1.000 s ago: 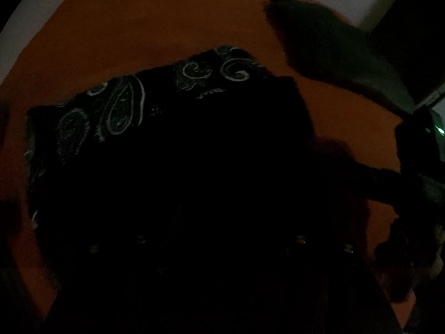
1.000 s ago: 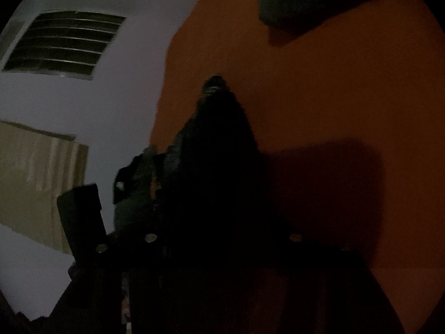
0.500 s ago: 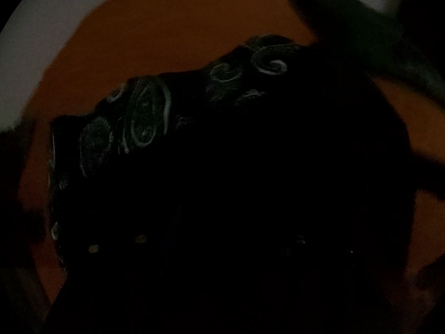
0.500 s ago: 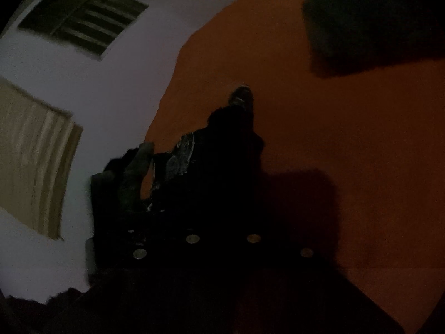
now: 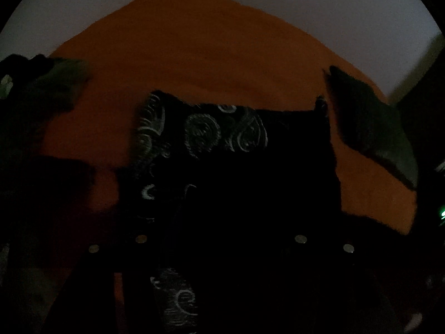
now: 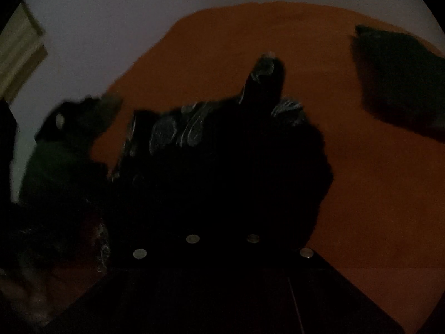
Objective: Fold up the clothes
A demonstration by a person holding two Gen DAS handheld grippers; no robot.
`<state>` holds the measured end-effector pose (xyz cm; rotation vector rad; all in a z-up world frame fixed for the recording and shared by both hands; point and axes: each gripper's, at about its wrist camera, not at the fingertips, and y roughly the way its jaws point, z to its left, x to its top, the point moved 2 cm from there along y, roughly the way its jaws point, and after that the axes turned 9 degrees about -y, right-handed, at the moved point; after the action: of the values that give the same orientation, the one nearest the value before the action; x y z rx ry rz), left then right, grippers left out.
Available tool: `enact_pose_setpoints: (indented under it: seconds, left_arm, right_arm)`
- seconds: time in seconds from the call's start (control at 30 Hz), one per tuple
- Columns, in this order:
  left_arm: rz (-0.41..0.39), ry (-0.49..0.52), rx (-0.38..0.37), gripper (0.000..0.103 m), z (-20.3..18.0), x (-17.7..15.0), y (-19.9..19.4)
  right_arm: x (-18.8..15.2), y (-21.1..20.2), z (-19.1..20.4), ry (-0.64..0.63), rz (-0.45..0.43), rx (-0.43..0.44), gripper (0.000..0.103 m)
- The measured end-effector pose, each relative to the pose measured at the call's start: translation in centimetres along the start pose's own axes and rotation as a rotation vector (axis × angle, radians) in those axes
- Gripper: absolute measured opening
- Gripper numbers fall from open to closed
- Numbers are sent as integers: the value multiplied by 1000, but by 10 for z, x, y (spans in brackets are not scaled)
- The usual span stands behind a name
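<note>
Folding looks partway done: the dark paisley cloth [image 5: 228, 133] is bunched above the orange table [image 5: 194, 64]. Right gripper [image 6: 265, 66] jaws pinch its edge; left gripper jaws are too dark to judge. Flattening remains.

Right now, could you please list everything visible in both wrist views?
paisley garment: one, black with pale swirls, lying mid-surface, one edge bunched at the right gripper.
orange surface: one, orange, under everything.
dark green cloth: one, dark green, at the surface's right side in both views.
floor: pale grey, beyond the surface.
left gripper: one, black, over the garment; fingers too dark to read.
right gripper: one, black, shut on the garment's edge.
</note>
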<state>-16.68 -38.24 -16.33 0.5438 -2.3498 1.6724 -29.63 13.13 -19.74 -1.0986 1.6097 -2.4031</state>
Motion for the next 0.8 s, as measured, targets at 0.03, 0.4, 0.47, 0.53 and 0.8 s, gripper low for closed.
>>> enact_pose_setpoints:
  seconds: [0.03,0.4,0.47,0.53,0.8]
  left_arm:
    - [10,-10,-25,58,-5,-15,-15]
    - [125,80,-159,58,-77,-14,48]
    - [152,99,-120,58,-84,-20,65]
    - [158,104,-70,58,-87,-24,80]
    - [138,80,-96,58,-82,-11,85]
  right_arm:
    - [-2,8,5,-15,13,-12,4]
    - [-19,-23,-35,70,-119,253,12]
    - [-26,-43,-54,112,-158,305,22]
    - [-33,-57,-78,182,-173,358,24]
    - [-53,-43,-181,504,-137,488,40]
